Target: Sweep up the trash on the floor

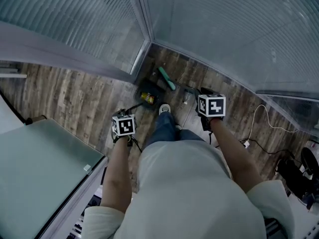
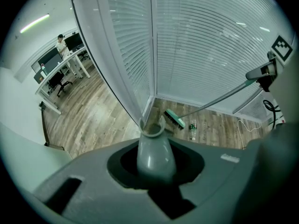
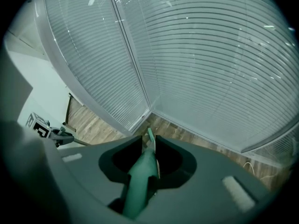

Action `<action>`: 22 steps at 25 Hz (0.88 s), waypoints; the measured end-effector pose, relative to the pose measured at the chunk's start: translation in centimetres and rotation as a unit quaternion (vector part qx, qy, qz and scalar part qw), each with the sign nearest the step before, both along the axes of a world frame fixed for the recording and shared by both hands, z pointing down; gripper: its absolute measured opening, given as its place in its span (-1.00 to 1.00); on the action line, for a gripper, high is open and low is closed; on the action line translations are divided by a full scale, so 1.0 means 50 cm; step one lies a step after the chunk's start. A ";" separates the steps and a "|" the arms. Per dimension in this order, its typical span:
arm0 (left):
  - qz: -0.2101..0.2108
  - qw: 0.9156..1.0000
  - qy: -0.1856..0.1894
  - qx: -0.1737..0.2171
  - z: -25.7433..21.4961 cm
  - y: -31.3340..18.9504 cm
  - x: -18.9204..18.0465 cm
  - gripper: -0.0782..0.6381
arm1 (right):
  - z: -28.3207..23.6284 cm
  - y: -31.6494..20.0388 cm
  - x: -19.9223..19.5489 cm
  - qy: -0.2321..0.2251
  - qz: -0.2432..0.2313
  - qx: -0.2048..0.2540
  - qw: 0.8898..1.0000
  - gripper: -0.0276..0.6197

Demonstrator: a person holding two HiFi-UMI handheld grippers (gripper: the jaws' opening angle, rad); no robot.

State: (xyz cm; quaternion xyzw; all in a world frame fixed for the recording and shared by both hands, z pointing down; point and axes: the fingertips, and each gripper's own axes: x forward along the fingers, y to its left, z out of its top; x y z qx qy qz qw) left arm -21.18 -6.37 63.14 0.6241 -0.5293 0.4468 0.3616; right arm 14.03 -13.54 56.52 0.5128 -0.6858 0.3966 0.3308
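Observation:
My left gripper [image 1: 123,127] is shut on the grey upright handle [image 2: 153,154] of a dark dustpan [image 1: 148,96], which rests on the wood floor near the glass corner with yellowish trash in it. My right gripper [image 1: 211,107] is shut on the green broom handle [image 3: 141,177]. The broom's green head [image 1: 167,78] lies on the floor just past the dustpan, also visible in the left gripper view as the broom head [image 2: 175,119]. A small bottle [image 1: 185,99] lies on the floor to the right of the dustpan, beside the broom head, and is the bottle [image 2: 192,125] in the left gripper view.
Glass walls with blinds [image 1: 219,29] meet in a corner ahead. My shoe [image 1: 164,109] stands just behind the dustpan. A white cable [image 1: 259,114] and dark gear [image 1: 294,176] lie at right. A desk [image 1: 40,168] stands at left. Far off are office desks and a person [image 2: 60,42].

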 end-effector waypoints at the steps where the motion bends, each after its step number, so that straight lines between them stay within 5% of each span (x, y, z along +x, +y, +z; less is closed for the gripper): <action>1: -0.001 1.000 0.001 -0.001 0.001 -0.006 -0.002 -0.52 | 0.006 -0.007 -0.004 0.003 -0.005 -0.002 1.000 -0.62; 8: 0.003 1.000 -0.003 0.000 0.010 -0.059 -0.007 -0.52 | 0.030 -0.060 -0.030 0.016 -0.030 -0.017 0.999 -0.63; 22: 0.008 1.000 0.001 -0.009 0.027 -0.132 -0.023 -0.52 | 0.054 -0.174 -0.057 0.012 -0.004 -0.009 1.000 -0.63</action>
